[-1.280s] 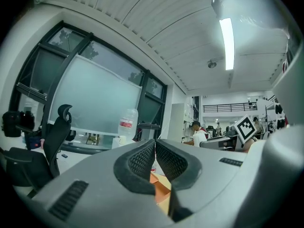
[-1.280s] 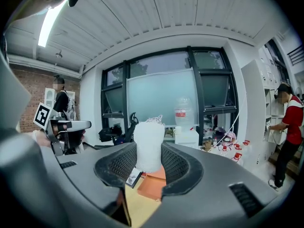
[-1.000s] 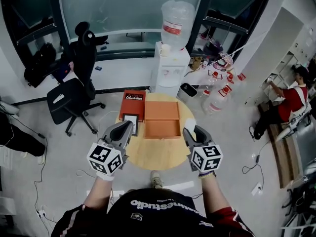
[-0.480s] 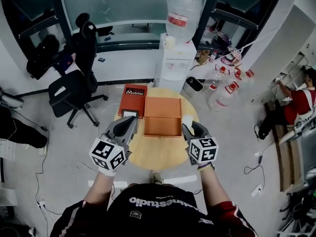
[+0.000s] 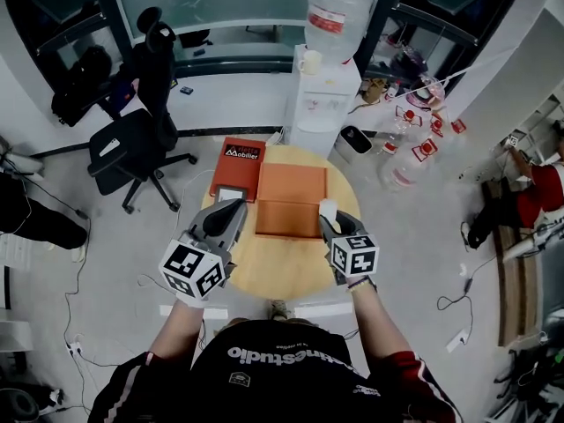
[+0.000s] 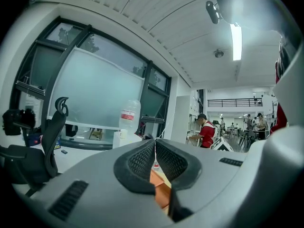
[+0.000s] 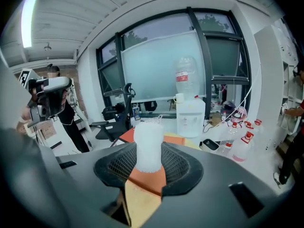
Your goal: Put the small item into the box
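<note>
Note left gripper (image 5: 238,208) fingers closed empty above the tabletop (image 5: 273,270), orange box (image 5: 287,233) at centre, right gripper (image 5: 332,225) fingers clamped on the white foam item (image 7: 149,144) just beside the box's right wall; avoid releasing here, or expect a landing outside.

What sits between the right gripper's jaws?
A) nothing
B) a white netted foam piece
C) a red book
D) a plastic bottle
B: in the right gripper view, the right gripper is clamped on a white netted foam piece that stands upright between its jaws.
</note>
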